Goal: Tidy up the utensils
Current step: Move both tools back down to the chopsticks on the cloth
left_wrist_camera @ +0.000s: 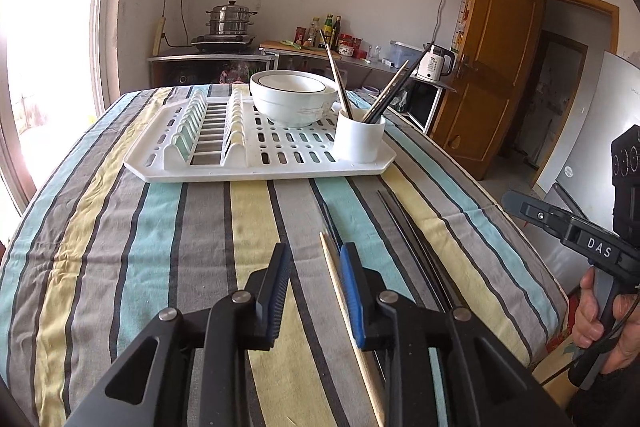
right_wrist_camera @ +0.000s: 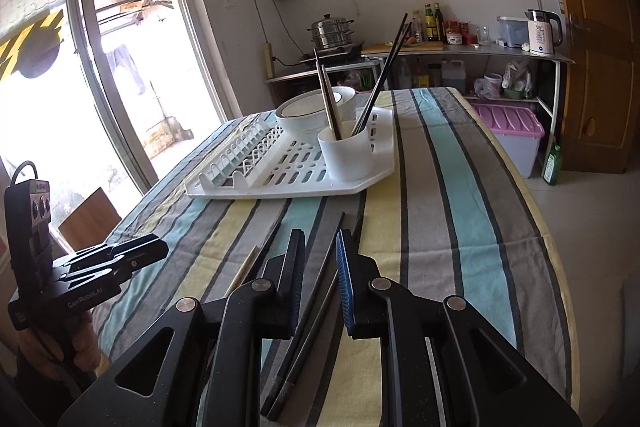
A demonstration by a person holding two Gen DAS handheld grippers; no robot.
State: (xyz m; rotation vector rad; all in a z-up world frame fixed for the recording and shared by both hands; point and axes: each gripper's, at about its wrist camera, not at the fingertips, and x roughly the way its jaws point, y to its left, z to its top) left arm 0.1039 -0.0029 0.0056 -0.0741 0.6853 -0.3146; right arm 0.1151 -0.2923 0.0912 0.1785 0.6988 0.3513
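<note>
A white utensil cup (left_wrist_camera: 359, 139) stands on the right of a white dish rack (left_wrist_camera: 208, 169) and holds several chopsticks. It also shows in the right wrist view (right_wrist_camera: 347, 155). On the striped cloth lie a light wooden chopstick (left_wrist_camera: 340, 291) and dark chopsticks (left_wrist_camera: 416, 247). My left gripper (left_wrist_camera: 316, 263) is open, the wooden chopstick just by its right finger. My right gripper (right_wrist_camera: 320, 247) is open above the pair of dark chopsticks (right_wrist_camera: 316, 307), which lie between its fingers.
Stacked white bowls (left_wrist_camera: 294, 99) sit at the back of the rack. The table edge drops off on the right (left_wrist_camera: 532, 291). A counter with a steamer pot (left_wrist_camera: 230, 21), bottles and a kettle (left_wrist_camera: 436, 63) stands behind. A wooden door (left_wrist_camera: 488, 59) is open at right.
</note>
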